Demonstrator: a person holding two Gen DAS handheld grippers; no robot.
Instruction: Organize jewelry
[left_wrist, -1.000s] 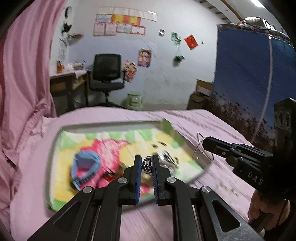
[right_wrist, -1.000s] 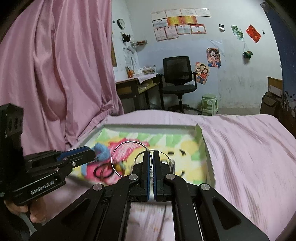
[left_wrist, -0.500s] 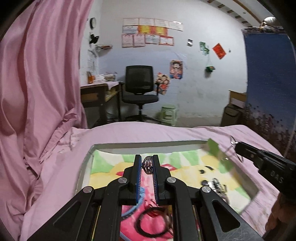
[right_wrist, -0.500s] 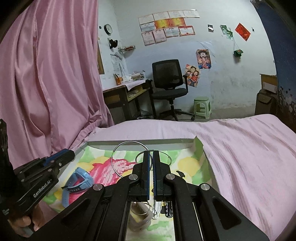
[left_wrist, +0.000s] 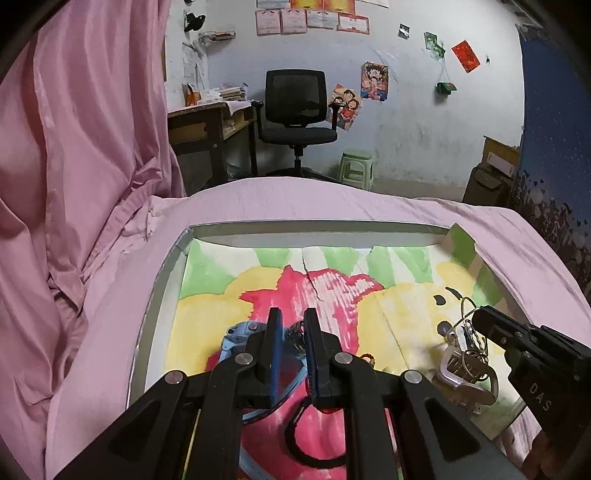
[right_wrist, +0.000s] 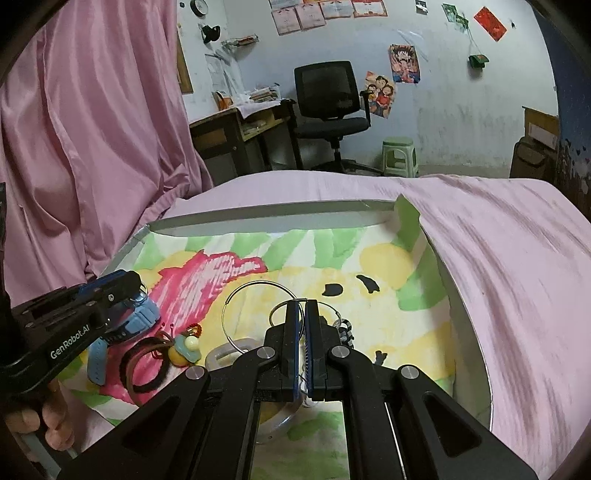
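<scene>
Wire hoops (right_wrist: 255, 314) thin, round, metallic; clamped between right gripper (right_wrist: 300, 310) fingers.

Home bedroom. Bed (left_wrist: 369, 199) with pink sheet, pink curtain (left_wrist: 81, 129) on the left. Back wall: wooden desk (left_wrist: 207, 125) stacked with papers, black office chair (left_wrist: 297, 110), green plastic stool (left_wrist: 356, 168), cartoon posters (left_wrist: 374, 81), row of certificates (left_wrist: 314, 18), wall clock (right_wrist: 198, 5).
</scene>
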